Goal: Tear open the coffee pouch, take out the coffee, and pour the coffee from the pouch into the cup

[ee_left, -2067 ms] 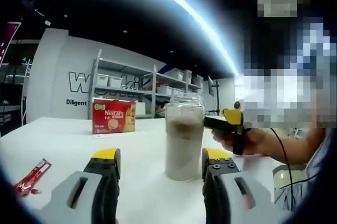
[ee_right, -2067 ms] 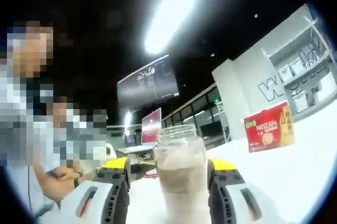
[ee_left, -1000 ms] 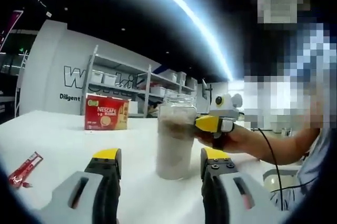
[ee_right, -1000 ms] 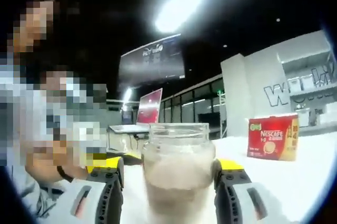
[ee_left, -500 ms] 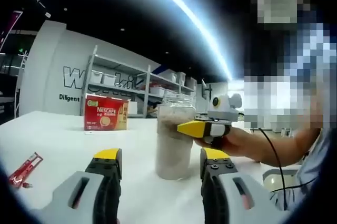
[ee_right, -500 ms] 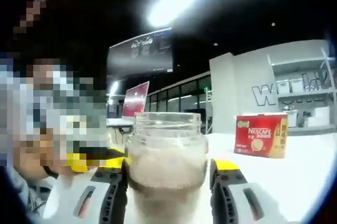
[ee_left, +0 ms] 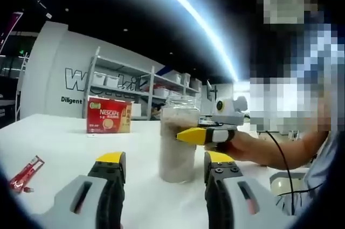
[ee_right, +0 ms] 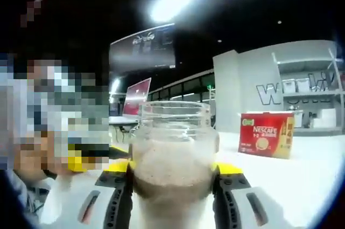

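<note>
Jar of pale coffee mix (no lid) sits on the white worktop, right gripper clamped around it; left gripper apart.

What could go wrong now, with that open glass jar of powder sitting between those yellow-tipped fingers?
The lidless clear glass jar of pale powder stands upright between the right gripper fingers; a hard or uneven squeeze might tip it and spill powder onto the white table.

Seen from the left gripper, both tools crowd the jar, so they could bump.

The red coffee stick pouch lies near the table's edge and could get knocked off.
</note>
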Demonstrator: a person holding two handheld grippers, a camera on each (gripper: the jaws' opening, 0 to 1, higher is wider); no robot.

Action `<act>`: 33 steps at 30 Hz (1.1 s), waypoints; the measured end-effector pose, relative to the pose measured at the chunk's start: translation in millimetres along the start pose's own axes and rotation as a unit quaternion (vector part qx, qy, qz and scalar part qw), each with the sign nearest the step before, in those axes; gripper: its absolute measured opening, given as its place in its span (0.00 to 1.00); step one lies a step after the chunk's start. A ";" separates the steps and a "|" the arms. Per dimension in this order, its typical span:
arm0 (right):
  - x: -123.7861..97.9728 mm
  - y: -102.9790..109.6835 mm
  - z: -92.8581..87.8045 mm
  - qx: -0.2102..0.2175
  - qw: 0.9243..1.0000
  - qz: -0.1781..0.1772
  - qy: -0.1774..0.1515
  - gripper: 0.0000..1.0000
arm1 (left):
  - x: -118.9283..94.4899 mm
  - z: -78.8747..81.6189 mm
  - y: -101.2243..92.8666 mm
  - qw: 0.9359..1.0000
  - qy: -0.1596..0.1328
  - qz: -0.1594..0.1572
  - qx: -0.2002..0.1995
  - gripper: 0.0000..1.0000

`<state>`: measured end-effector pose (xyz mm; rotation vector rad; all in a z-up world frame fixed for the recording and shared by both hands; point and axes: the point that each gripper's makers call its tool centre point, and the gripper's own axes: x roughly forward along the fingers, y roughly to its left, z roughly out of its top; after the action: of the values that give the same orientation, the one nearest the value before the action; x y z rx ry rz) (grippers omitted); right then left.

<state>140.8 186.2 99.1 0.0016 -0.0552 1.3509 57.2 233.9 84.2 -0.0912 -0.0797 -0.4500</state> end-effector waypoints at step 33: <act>-110.7 -244.7 -7.1 -0.007 0.983 -0.185 -0.004 0.57 | -1.8 0.7 2.0 1.000 -0.004 0.012 0.012 0.58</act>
<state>355.7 25.0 95.0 0.0059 -0.0668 0.9783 56.4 236.5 84.6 -0.0694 -0.0919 -0.4243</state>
